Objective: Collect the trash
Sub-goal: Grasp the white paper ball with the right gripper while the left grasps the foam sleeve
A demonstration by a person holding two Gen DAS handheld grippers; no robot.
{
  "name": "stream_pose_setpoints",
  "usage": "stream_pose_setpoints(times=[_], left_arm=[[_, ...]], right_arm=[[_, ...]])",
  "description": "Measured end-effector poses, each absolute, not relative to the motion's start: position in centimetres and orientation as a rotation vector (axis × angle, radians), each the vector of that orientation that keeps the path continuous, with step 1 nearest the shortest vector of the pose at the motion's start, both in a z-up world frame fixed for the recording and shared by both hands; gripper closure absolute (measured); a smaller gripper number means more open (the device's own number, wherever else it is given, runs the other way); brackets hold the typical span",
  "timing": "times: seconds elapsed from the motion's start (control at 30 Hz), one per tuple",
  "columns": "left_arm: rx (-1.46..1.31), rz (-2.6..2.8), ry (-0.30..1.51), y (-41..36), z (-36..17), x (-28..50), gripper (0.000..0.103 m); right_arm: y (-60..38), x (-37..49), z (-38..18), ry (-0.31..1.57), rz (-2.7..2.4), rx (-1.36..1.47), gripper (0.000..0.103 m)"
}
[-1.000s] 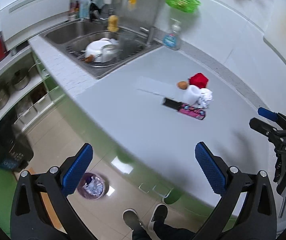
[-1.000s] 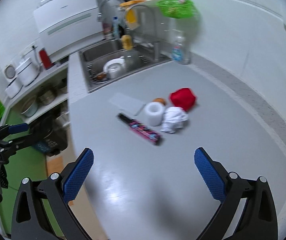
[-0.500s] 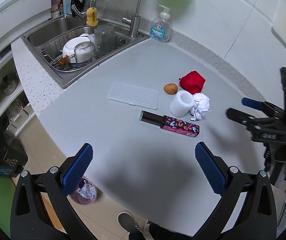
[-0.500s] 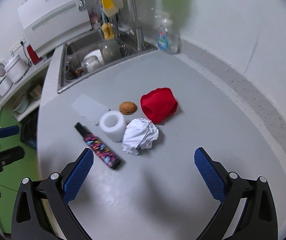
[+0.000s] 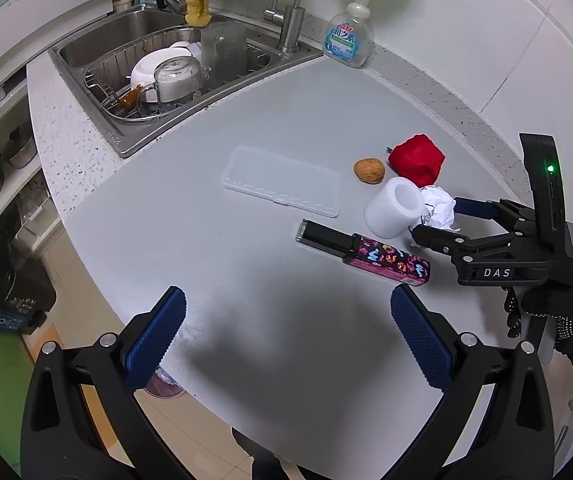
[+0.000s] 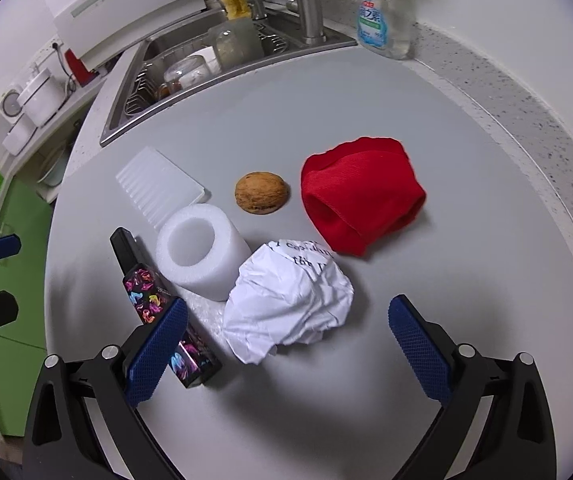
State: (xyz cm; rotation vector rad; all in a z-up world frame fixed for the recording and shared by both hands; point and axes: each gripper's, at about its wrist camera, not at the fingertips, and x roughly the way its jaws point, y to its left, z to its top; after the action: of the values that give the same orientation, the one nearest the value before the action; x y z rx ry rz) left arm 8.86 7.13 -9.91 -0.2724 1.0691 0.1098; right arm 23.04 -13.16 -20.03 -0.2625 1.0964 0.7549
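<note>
Near desk [image 6: 466,160] front: right gripper [image 6: 286,344] fingers wide, closing around paper ball [image 6: 290,304], untouched; left gripper [image 5: 286,340] open, empty.

Bright, sharp, fisheye-warped edges

The crumpled paper ball [image 6: 288,304], white with some printed text, lies on the grey counter [image 6: 426,256]. At its 10 o'clock, touching it, a white foam cylinder [image 6: 200,252] leans with its hollow mouth up. A walnut [image 6: 261,193] sits at 12 o'clock, apart. A colourfully printed black box [image 6: 158,304], its inner tray slid partway out, lies at 9 o'clock.
</note>
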Motion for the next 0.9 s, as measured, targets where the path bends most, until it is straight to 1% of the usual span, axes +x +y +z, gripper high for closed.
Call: stream_pose_setpoints(times=[0.03,0.07,0.13,0.2,0.33,0.47,0.9], left_arm=[[-0.274,0.11,1.07,7.1,-10.0,8.9,0.003],[-0.275,0.111,1.072,7.2,-10.1,9.0,0.003],[-0.278,0.108,1.075,7.1,-10.2,9.1,0.003],[-0.278,0.103,1.077,7.0,-10.3,9.2,0.003],[-0.275,0.091,1.08,6.6,-10.4,9.6,0.003],[-0.268,0.067,1.076,5.7,-10.3,10.3,0.003],[-0.211,-0.051,1.07,1.4,-10.7,15.3,0.003]], right_arm=[[-13.1,23.2,-20.1,1.099,0.759,-0.267,0.029],[-13.1,23.2,-20.2,1.103,0.762,-0.271,0.038],[-12.9,23.3,-20.5,1.115,0.775,-0.277,0.046],[-13.0,23.3,-20.6,1.113,0.78,-0.276,0.051],[-13.3,23.1,-20.1,1.098,0.785,-0.26,0.058],[-14.1,23.0,-19.1,1.079,0.774,-0.247,0.061],[-19.0,22.7,-16.9,1.066,0.682,-0.215,0.062]])
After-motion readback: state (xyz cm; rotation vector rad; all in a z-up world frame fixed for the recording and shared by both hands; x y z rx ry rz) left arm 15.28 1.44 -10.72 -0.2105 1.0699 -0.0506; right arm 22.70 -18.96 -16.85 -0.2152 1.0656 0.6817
